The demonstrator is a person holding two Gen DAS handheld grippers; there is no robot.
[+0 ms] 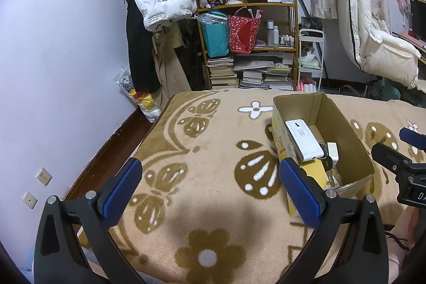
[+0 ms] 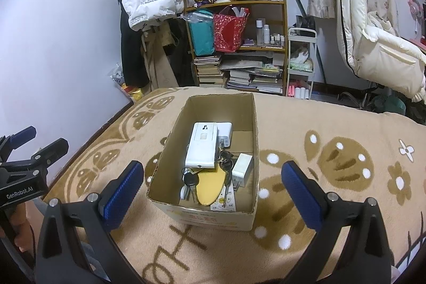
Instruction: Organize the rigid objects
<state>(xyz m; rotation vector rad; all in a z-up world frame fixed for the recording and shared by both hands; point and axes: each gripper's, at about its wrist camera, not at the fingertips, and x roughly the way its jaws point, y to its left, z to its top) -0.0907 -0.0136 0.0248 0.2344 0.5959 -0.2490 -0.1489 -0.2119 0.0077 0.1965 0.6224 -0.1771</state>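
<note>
Lying lengthwise in the open cardboard box (image 2: 254,121), one white rectangular device (image 2: 202,148) pointed its long axis toward the shelf (image 2: 285,17), propped over a bunch of keys (image 2: 190,181), one yellow oval disc (image 2: 211,188) and two small white adapters (image 2: 241,167). The box sat on a plush tan blanket (image 2: 306,124) patterned with brown butterflies. Both the right gripper (image 2: 213,193) and the left gripper (image 1: 210,193), each with two blue textured pads (image 1: 121,190), stood spread wide and held nothing.
</note>
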